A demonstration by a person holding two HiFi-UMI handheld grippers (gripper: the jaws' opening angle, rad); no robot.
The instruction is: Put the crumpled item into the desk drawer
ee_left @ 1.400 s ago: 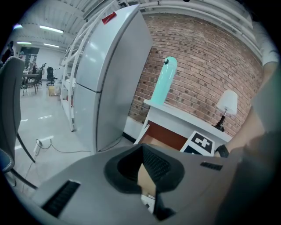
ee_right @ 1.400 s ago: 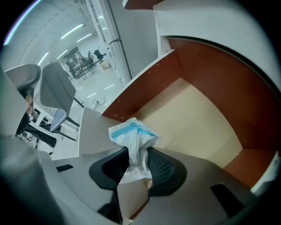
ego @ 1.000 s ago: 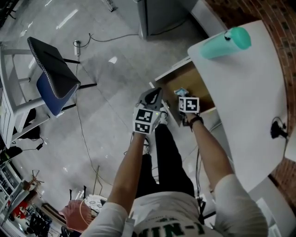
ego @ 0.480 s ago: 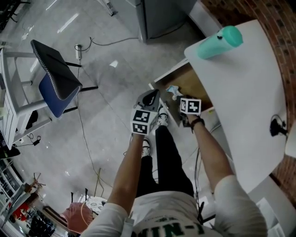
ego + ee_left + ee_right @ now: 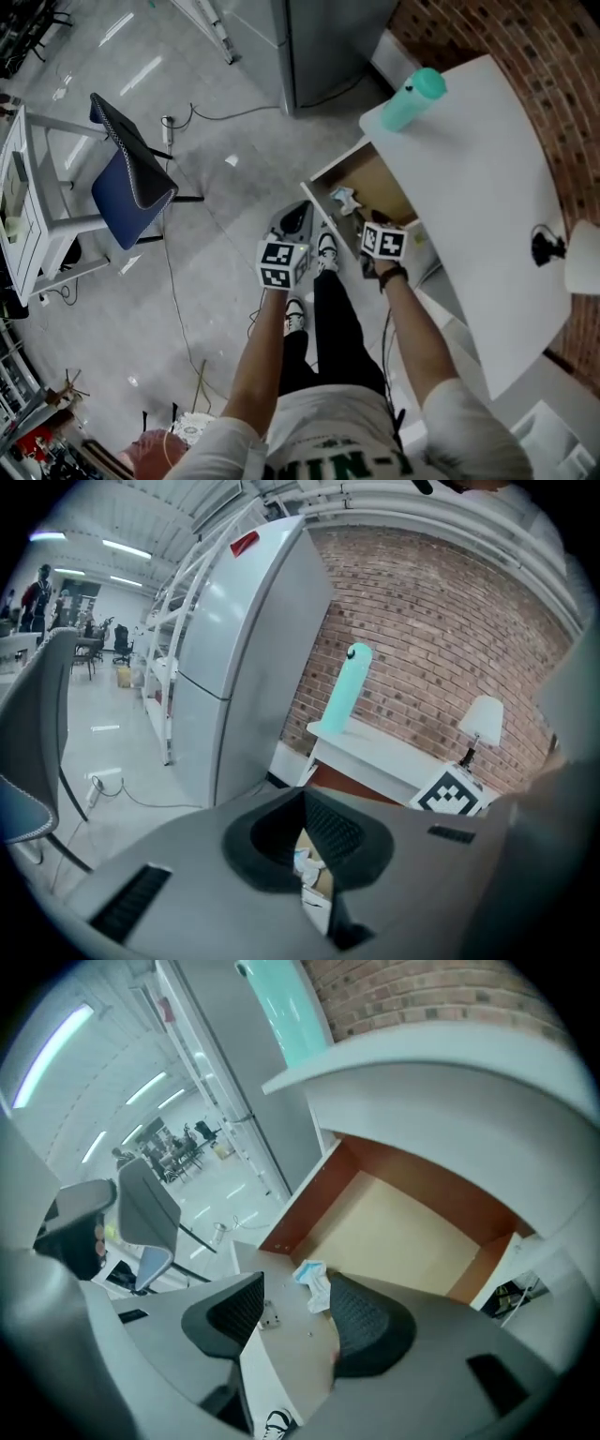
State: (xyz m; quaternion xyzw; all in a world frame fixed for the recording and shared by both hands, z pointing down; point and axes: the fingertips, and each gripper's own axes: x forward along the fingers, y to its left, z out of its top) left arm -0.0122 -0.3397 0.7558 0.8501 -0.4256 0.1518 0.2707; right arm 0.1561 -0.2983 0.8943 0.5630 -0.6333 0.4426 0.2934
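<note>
The crumpled item [image 5: 344, 199], a white and pale blue wad, lies inside the open desk drawer [image 5: 379, 178] near its front panel. In the right gripper view the wad [image 5: 316, 1284] rests on the drawer floor [image 5: 403, 1232] below the jaws. My right gripper [image 5: 300, 1299] hovers above it; its jaws have just been opening and stand wide apart, with nothing between the pads. My left gripper [image 5: 298, 216] hangs in front of the drawer, left of the right gripper [image 5: 367, 232]. Its fingers meet at the tips and hold nothing. Through the slit between them the wad [image 5: 305, 862] shows.
A teal bottle [image 5: 411, 98] stands on the white desk [image 5: 487, 187], and a small lamp [image 5: 581, 272] sits at its right end. A grey cabinet [image 5: 319, 37] stands behind the drawer. A blue chair [image 5: 131, 178] and a cable are on the floor at left. The person's legs are below the drawer.
Both grippers have lifted away from the drawer. The right jaws have let go of the crumpled item, which stays in the drawer. The head view has swung slightly.
</note>
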